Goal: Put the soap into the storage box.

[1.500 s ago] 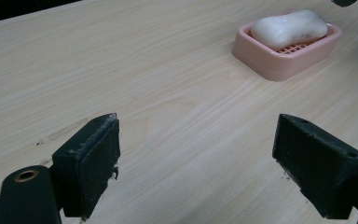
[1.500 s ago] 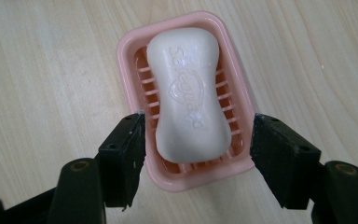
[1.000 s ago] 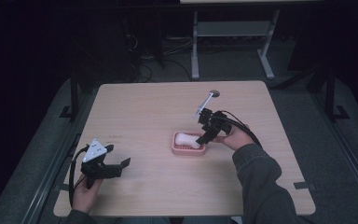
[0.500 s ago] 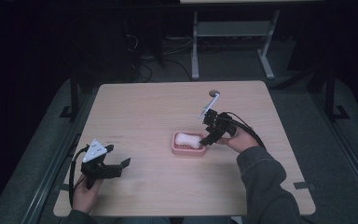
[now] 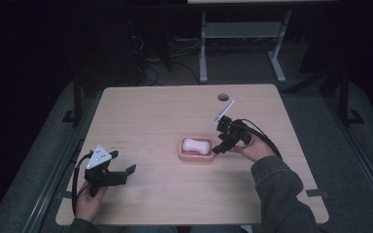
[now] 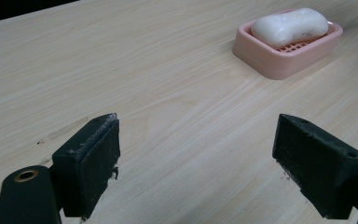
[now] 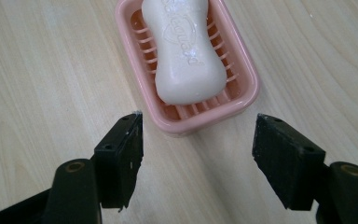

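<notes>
The right gripper (image 7: 198, 140) hovers just right of the pink soap dish (image 7: 247, 79), jaws spread and empty. The white soap bar (image 7: 184, 51) lies in the dish near the middle of the pale wooden table (image 5: 165, 111). The left gripper (image 6: 196, 158), also spread wide, rests at the near left corner. Beyond the table, a dark floor with cables (image 5: 150, 73) and a metal stand (image 5: 243, 34).

The high view is dim, and all around the counter (image 5: 150, 111) is nearly black. Both gripper views are bright, evenly lit and sharp, with only soft shadows.
</notes>
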